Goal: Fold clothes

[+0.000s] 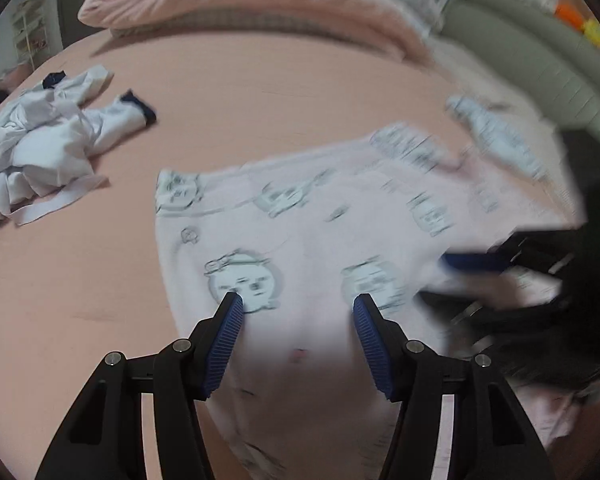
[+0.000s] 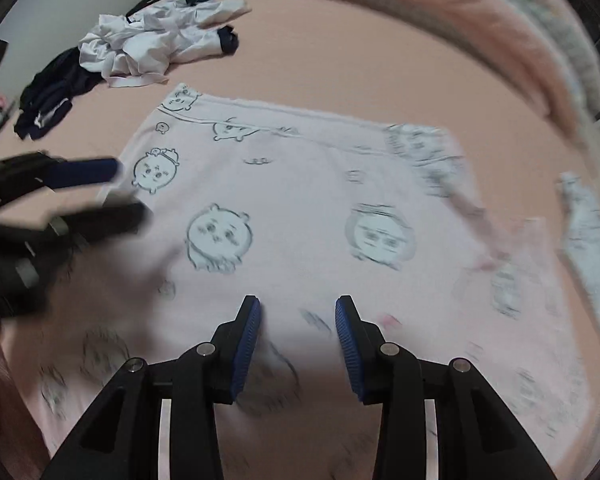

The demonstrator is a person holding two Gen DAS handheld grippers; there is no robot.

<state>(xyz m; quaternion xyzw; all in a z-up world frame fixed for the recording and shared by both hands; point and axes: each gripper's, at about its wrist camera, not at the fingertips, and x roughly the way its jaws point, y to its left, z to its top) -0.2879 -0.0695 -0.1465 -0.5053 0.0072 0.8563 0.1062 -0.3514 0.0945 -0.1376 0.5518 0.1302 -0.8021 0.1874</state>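
The left gripper, black with ribbed blue pads, is hanging with its jaws parted and nothing between them, pointing down at the pale pink cartoon-printed garment that is lying spread on the salmon-pink bed sheet. The right gripper is standing a little narrower, also holding nothing, over the near part of the same garment. Both views are smearing with blur. The garment is looking flattened, with one sleeve appearing turned in at the right side, so folding is, by my judgement, only beginning. A crumpled white garment with dark cuffs and a dark navy piece are waiting unfolded, well apart, on the far left. A rolled pink quilt is lying beyond. No readable writing or brand is showing, only drawn faces
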